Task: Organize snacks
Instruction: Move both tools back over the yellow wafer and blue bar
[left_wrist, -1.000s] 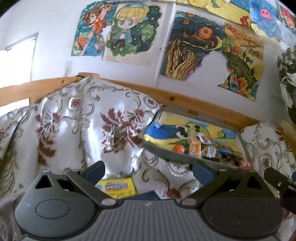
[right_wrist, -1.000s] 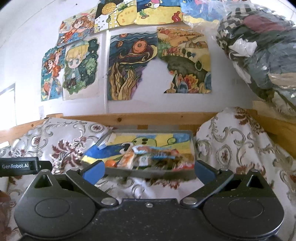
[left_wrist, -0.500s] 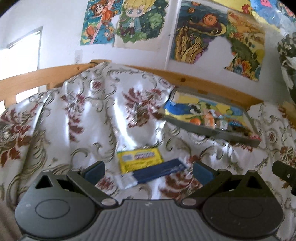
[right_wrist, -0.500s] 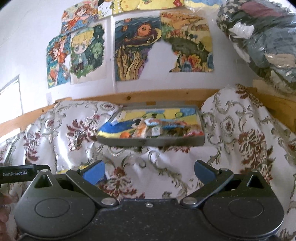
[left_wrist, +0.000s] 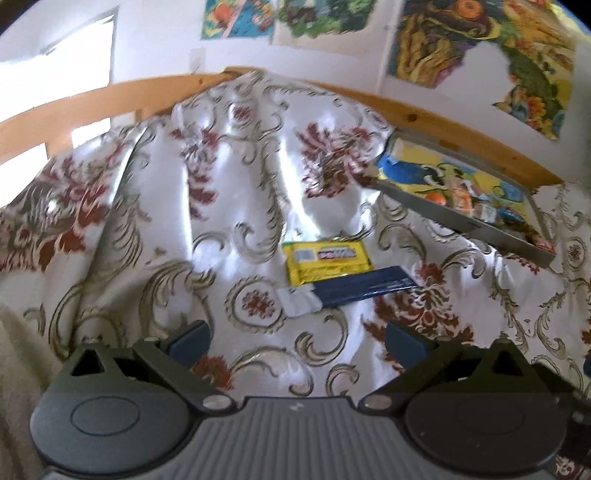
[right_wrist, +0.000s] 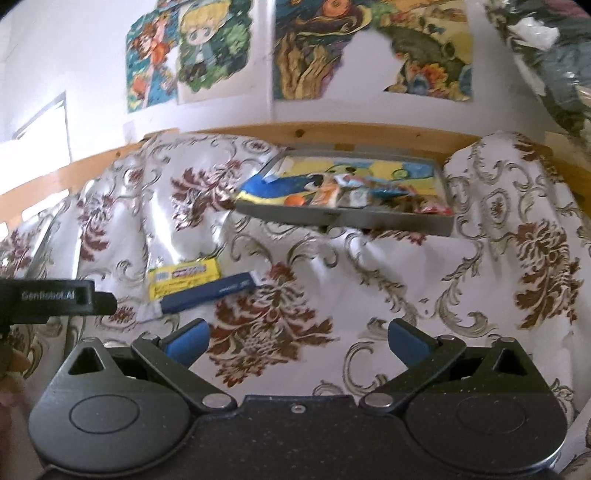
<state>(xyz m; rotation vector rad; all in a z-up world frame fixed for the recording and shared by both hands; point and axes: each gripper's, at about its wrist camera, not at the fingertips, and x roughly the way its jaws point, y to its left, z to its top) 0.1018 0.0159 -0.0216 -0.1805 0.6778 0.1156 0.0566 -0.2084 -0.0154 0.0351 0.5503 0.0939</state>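
Note:
A yellow snack packet (left_wrist: 327, 261) (right_wrist: 183, 279) lies flat on the flowered cloth, and a dark blue snack bar (left_wrist: 364, 290) (right_wrist: 208, 292) with a silver end lies against its near edge. A grey tray (left_wrist: 491, 232) (right_wrist: 343, 220) with a colourful picture bottom sits further back to the right, holding several small wrapped snacks. My left gripper (left_wrist: 297, 338) hovers open just short of the two packets, nothing between its blue pads. My right gripper (right_wrist: 297, 338) is open too, over bare cloth in front of the tray, with the packets off to its left.
A shiny white cloth (right_wrist: 369, 280) with dark red flowers drapes the whole surface in folds. A wooden rail (right_wrist: 332, 131) runs behind it under a wall of drawings. The left gripper's body (right_wrist: 55, 297) juts in at the right view's left edge. Bundled fabric (right_wrist: 554, 55) hangs top right.
Both views have tilted down and drawn closer to the cloth. The yellow packet and blue bar now show fully ahead of the left gripper, and the tray has slid up and back.

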